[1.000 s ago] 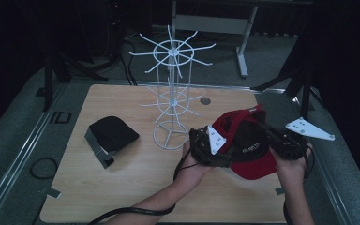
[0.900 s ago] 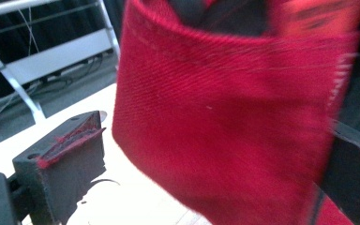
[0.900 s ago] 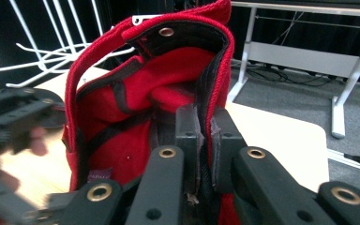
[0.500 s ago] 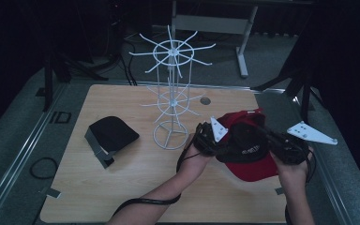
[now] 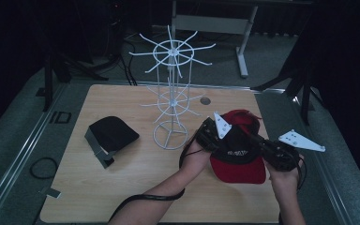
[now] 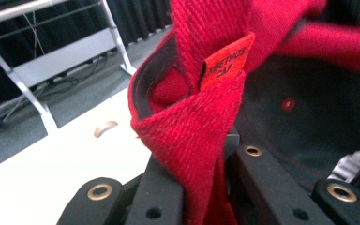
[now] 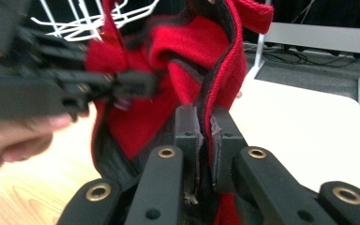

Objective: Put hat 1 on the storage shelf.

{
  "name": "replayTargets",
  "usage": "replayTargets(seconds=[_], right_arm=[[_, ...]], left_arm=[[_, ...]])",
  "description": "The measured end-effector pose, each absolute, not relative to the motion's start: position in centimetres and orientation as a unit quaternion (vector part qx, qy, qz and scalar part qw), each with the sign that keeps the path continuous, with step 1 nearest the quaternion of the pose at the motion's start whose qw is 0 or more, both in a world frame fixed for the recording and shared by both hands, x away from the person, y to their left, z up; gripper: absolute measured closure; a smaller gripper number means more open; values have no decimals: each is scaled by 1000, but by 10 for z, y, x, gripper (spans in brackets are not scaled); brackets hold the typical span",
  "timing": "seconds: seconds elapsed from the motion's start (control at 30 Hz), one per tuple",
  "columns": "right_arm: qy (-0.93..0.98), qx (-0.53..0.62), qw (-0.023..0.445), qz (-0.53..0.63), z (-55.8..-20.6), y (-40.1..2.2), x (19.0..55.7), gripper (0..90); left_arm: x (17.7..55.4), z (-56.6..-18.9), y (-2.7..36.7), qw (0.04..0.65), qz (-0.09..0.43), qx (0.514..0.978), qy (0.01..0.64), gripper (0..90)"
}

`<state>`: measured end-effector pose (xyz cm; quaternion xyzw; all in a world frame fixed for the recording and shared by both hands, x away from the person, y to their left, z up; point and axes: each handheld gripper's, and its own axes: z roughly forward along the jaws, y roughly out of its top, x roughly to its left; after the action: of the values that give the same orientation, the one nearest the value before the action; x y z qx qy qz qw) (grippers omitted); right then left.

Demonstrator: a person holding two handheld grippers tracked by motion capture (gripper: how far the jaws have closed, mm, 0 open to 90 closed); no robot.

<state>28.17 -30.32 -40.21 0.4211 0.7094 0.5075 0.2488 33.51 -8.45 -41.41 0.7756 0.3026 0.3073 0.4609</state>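
Item: red cap [image 5: 238,154], black front panel, red bill, held above the lower right of the table [image 5: 122,187] in the high view.

Left gripper [image 5: 211,133]: jaws have just been closing and now pinch a fold of the cap's red band; in the left gripper view the fabric [image 6: 192,136] bunches between the pads, a small orange label [image 6: 227,61] standing above it.

Right gripper [image 5: 274,152]: jaws clamped on the cap's rim edge [image 7: 206,122], the cloth running straight up between the pads in the right gripper view (the left gripper shows at that view's left, blurred).

Other stock: white wire rack [image 5: 171,93] at centre, its arms bare; black cap [image 5: 110,136] lying at centre left, untouched.

Progress, as judged: the red cap is picked up and secured at two points, so the grasp is done. Likely left: carrying it to the rack and hanging it on an arm, then the black cap.

Change from the earlier frames: a second ago the left gripper sat by the cap's left side with jaws wide; it now grips. The cap and both hands have shifted only slightly, staying at the lower right. Rack and black cap unmoved.
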Motion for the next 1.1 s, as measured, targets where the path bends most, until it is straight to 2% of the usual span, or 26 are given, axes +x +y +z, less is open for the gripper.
replayTargets(seconds=[0.23, 0.4, 0.43, 0.5, 0.57, 0.67, 0.7, 0.83, 0.97, 1.1], right_arm=[[703, 426, 245, 513, -409, -314, 280, 797], [707, 426, 234, 514, -412, -323, 277, 654], [707, 426, 234, 514, -412, -323, 277, 654], [716, 412, 224, 517, -416, -330, 272, 551], [722, 407, 217, 516, -417, -332, 270, 493], [734, 385, 203, 521, -416, -337, 263, 484], [744, 372, 194, 521, -414, -339, 260, 486], [757, 344, 189, 523, -406, -348, 250, 515], [746, 345, 215, 528, -388, -369, 244, 548], [737, 342, 225, 537, -378, -374, 247, 557]], left_arm=[[336, -397, -84, 468, 329, 765, 296, 870], [338, -388, -86, 471, 339, 762, 289, 870], [338, -388, -86, 471, 339, 762, 289, 870], [336, -381, -86, 480, 337, 760, 280, 870], [335, -378, -87, 485, 333, 761, 273, 869], [333, -376, -86, 483, 343, 761, 265, 869], [334, -375, -83, 499, 328, 758, 261, 868], [329, -373, -82, 514, 324, 759, 235, 868], [318, -362, -78, 558, 306, 754, 165, 868], [312, -347, -70, 587, 289, 743, 137, 868]])
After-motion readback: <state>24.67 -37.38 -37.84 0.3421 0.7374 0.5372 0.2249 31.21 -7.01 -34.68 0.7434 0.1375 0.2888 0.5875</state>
